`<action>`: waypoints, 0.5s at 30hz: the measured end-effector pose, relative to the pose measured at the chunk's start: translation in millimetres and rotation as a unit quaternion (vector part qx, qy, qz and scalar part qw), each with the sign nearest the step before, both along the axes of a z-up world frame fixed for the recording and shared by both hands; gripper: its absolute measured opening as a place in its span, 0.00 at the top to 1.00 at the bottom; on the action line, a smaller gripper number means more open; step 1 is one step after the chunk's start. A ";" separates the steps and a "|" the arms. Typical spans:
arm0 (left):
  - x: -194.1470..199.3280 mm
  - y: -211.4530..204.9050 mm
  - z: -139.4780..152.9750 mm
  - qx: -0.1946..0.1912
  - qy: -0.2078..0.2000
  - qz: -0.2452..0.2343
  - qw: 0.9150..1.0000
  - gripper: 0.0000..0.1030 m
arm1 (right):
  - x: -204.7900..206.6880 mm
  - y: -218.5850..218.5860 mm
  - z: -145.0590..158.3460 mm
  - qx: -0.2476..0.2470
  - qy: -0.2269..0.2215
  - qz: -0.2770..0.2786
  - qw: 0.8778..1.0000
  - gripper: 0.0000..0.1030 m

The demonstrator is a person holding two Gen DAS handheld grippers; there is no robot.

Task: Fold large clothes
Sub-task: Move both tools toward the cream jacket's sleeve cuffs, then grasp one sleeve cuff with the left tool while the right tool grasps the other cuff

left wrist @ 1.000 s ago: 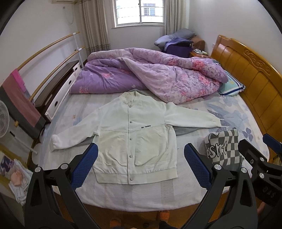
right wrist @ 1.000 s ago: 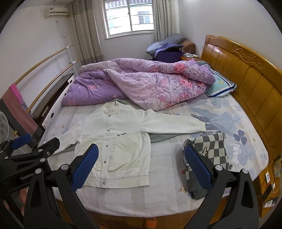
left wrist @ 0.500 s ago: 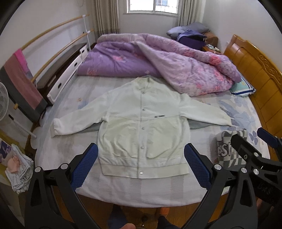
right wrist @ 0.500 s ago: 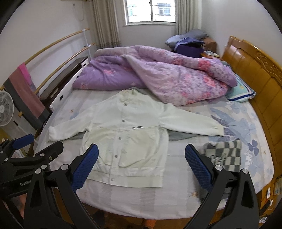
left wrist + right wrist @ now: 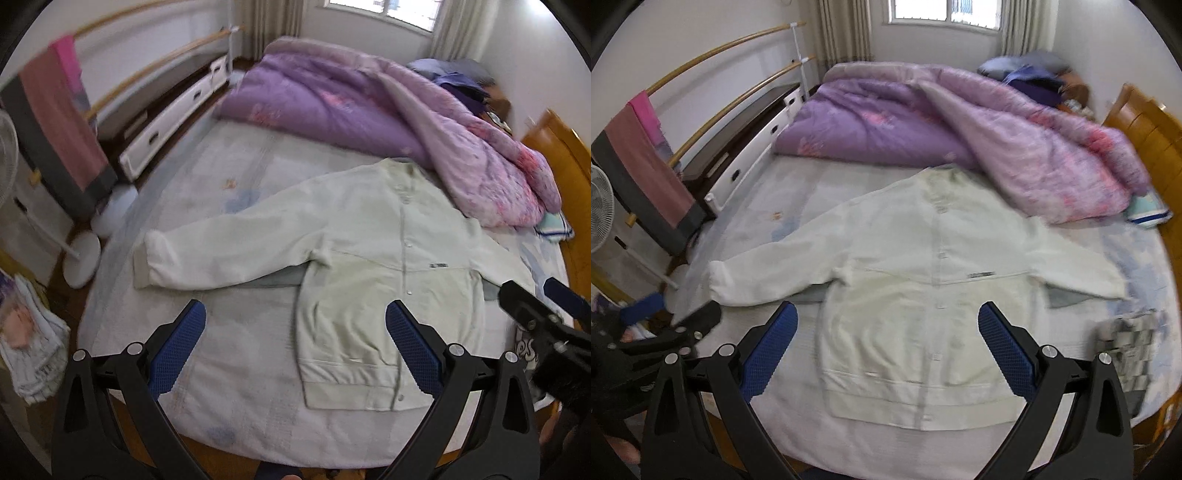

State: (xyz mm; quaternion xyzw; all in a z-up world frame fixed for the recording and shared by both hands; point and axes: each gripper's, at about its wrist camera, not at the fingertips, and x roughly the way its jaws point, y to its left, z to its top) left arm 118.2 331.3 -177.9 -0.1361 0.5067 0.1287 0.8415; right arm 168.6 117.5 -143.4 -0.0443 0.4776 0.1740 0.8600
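A large pale cream button-front jacket [image 5: 369, 266] lies flat, front up, on the bed with both sleeves spread; it also shows in the right wrist view [image 5: 923, 295]. A grey garment peeks out under it [image 5: 280, 280]. My left gripper [image 5: 295, 343] is open and empty, above the bed's near edge, left of the jacket's hem, near the left sleeve [image 5: 207, 254]. My right gripper [image 5: 886, 343] is open and empty, above the jacket's lower body. Each gripper shows at the edge of the other's view.
A purple floral duvet [image 5: 369, 110] is heaped at the far side of the bed. A folded checkered garment [image 5: 1126, 347] lies at the right. A wooden headboard [image 5: 1145, 125] is at the right, a rail with a towel [image 5: 646, 162] and a fan at the left.
Both grippers have swung left and moved closer to the bed; the jacket now sits further right in both views and looks larger. Both stay open.
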 end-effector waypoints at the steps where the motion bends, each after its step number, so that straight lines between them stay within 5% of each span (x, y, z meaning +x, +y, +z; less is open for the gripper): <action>1: 3.6 16.7 -13.9 -0.013 0.019 0.014 1.000 0.05 | 6.4 11.4 -7.6 0.005 0.006 0.000 1.000 0.08; 3: 6.4 51.7 -41.4 -0.039 0.039 0.052 0.997 0.05 | 20.0 28.1 -23.9 0.017 0.021 0.004 1.000 0.10; 10: -0.4 174.9 -135.1 -0.109 0.060 0.204 0.971 0.05 | 68.1 78.1 -100.0 -0.011 0.075 0.044 0.996 0.55; 13: -11.4 228.2 -172.0 -0.132 0.056 0.281 0.949 0.05 | 89.7 95.5 -133.8 -0.013 0.102 0.056 0.993 0.75; 15: -20.1 260.8 -194.4 -0.163 0.046 0.328 0.929 0.05 | 102.9 102.8 -153.4 -0.013 0.114 0.061 0.992 0.75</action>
